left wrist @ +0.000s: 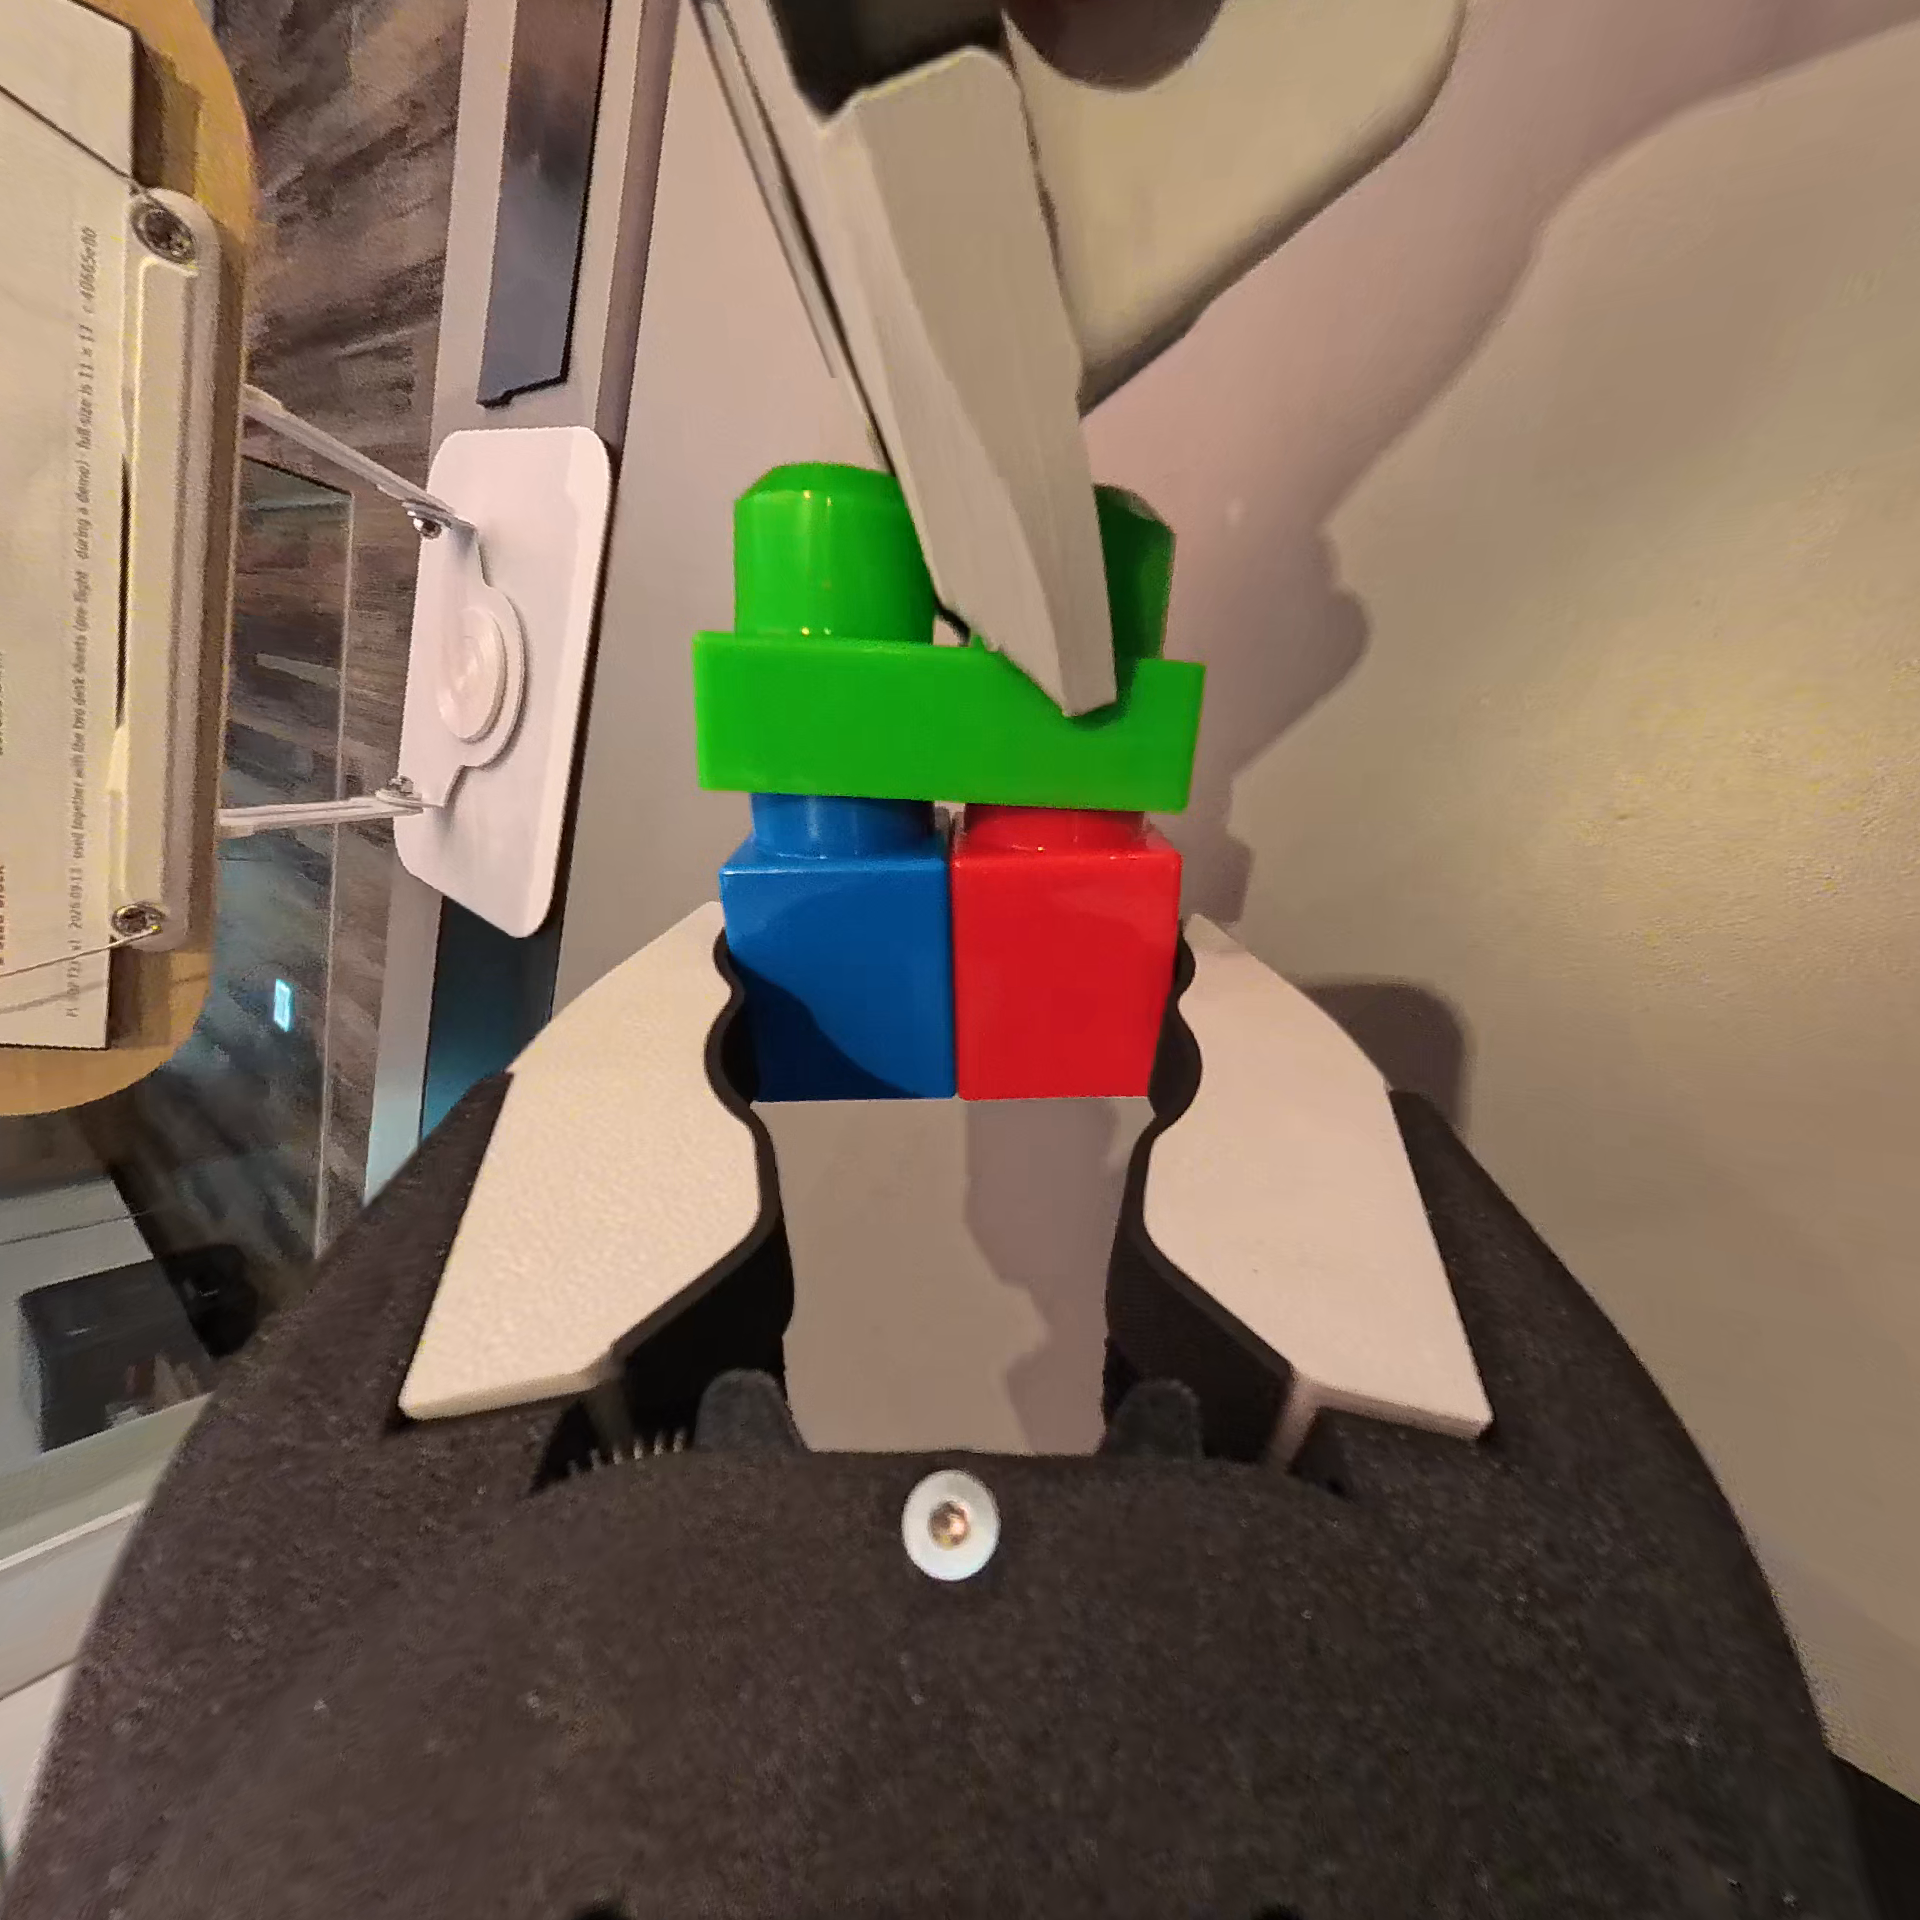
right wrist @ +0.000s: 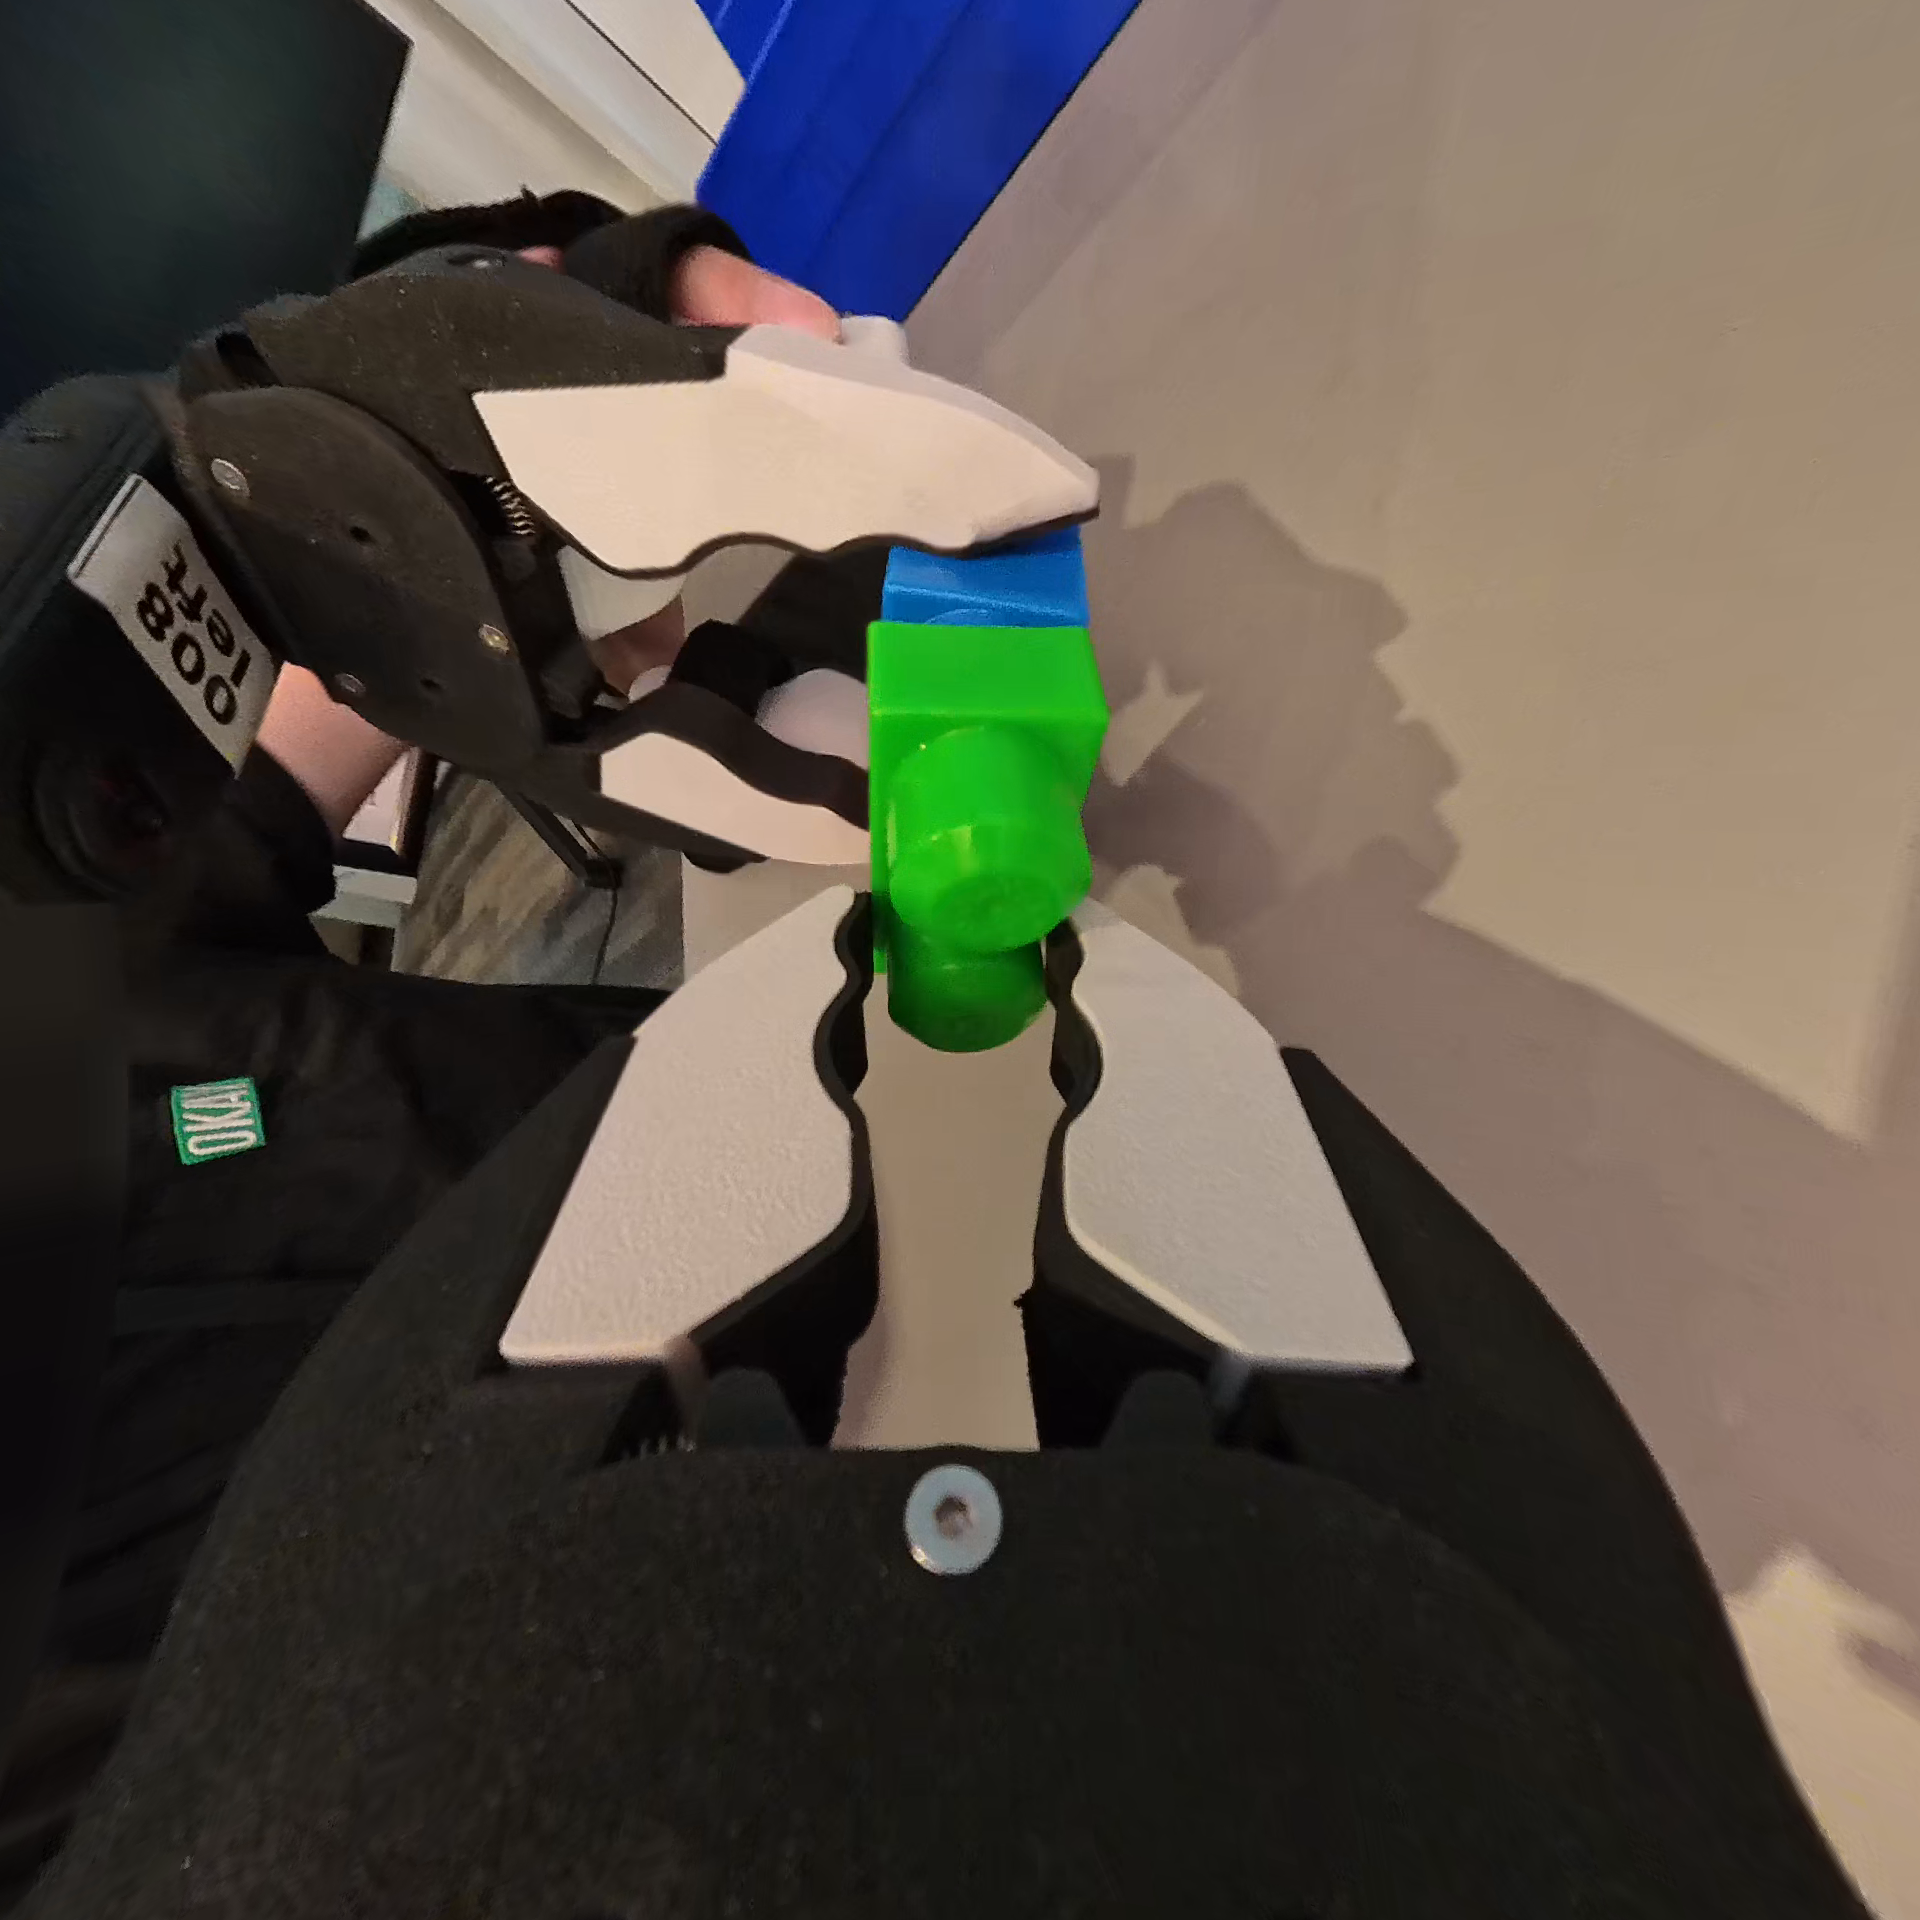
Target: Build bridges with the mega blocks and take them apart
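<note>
In the left wrist view, my left gripper (left wrist: 951, 966) is shut on a blue block (left wrist: 836, 977) and a red block (left wrist: 1065, 966) held side by side. A green two-stud block (left wrist: 935, 727) spans both; part of their studs shows under it. A finger (left wrist: 987, 416) of the right gripper comes down from above onto the green block, covering part of its right stud. In the right wrist view, my right gripper (right wrist: 961, 935) is shut on a stud of the green block (right wrist: 982, 696). The blue block (right wrist: 987, 587) shows behind it, clamped by the left gripper (right wrist: 971, 665). The red block is hidden there.
A pale table surface (right wrist: 1455, 520) lies behind the blocks, with a blue bin (right wrist: 883, 135) at its far edge. A white plate on metal rods (left wrist: 509, 686) and a wooden board with paper (left wrist: 104, 520) stand at left. The person's dark clothing (right wrist: 260, 1195) fills the lower left. About 4 centimetres separates my left fingertips from my right.
</note>
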The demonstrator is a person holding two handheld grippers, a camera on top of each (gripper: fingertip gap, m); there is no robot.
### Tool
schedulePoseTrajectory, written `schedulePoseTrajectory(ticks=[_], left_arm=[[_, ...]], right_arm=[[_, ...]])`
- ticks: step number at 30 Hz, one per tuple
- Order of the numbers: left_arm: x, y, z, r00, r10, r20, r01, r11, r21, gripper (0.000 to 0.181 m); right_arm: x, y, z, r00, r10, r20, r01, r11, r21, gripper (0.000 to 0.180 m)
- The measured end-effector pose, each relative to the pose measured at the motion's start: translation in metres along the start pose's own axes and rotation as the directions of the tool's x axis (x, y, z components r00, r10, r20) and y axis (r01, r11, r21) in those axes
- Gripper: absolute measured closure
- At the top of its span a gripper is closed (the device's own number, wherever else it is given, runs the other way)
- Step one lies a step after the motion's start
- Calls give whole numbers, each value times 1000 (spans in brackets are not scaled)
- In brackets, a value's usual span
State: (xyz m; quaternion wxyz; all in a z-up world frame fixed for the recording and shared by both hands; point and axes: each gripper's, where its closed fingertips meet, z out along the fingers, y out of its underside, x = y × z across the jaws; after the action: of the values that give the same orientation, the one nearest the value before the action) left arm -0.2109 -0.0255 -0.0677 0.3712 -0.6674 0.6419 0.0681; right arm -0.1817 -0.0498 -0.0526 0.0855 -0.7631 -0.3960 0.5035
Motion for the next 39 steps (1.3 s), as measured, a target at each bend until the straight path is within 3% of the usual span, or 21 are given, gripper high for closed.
schedulePoseTrajectory(ticks=[7, 17, 25, 35, 39], left_arm=[[-3, 1, -1, 1000, 11, 13, -11, 1000, -6, 106], [-30, -10, -12, 987, -126, 96, 117, 989, 94, 106], [-36, -13, -13, 978, -178, 105, 165, 979, 121, 106], [-33, -18, -13, 982, -157, 108, 143, 982, 127, 106], [-33, -19, -12, 982, -159, 105, 145, 981, 126, 105]], right_arm=[[1, -4, -1, 1000, -12, -24, 13, 1000, 23, 148], [-13, -47, -31, 998, -52, -48, 64, 950, 305, 146], [-14, -53, -32, 996, -60, -69, 80, 939, 335, 151], [-6, -48, -30, 991, -46, -126, 82, 950, 300, 135], [-12, -50, -28, 997, -48, -66, 67, 947, 314, 147]])
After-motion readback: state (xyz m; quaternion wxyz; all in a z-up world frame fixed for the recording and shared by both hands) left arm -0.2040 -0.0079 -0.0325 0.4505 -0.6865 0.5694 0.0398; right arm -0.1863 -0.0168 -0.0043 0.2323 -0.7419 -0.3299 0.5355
